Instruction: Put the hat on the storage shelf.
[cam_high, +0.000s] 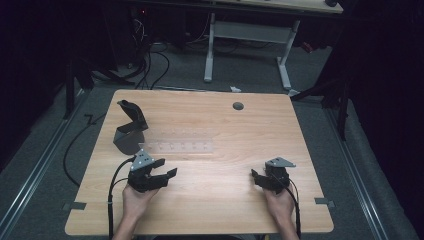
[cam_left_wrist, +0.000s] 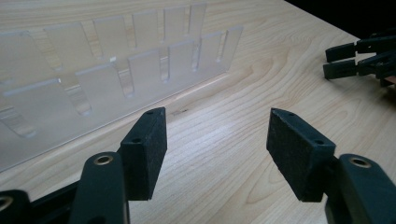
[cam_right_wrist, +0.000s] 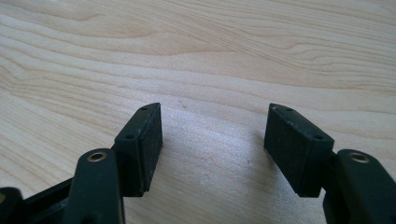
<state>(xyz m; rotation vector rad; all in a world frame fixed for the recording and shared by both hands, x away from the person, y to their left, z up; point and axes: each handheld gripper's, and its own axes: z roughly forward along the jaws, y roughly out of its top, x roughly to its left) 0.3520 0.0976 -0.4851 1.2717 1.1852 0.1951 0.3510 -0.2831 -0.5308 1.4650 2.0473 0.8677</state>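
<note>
Up top, my left gripper (cam_high: 169, 169) sits with jaws spread, holding nothing; the clear slotted rack (cam_high: 180, 147) lies flat on the table (cam_high: 210, 210) just past it, around 12 to 1 o'clock. My right gripper (cam_high: 253, 174) is spread too, well off at 3 o'clock. Left gripper view: rack (cam_left_wrist: 107, 70) is see-through, two rows of upright tabs, at 10 o'clock, not touching the pads (cam_left_wrist: 148, 154). Right gripper view: jaws parted over bare wood (cam_right_wrist: 210, 56).

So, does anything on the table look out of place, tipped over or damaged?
Nothing stands out. The clear slotted rack lies flat on the table, intact. The dark stand sits upright beside it. Both the left gripper and the right gripper are open and hold nothing.
</note>
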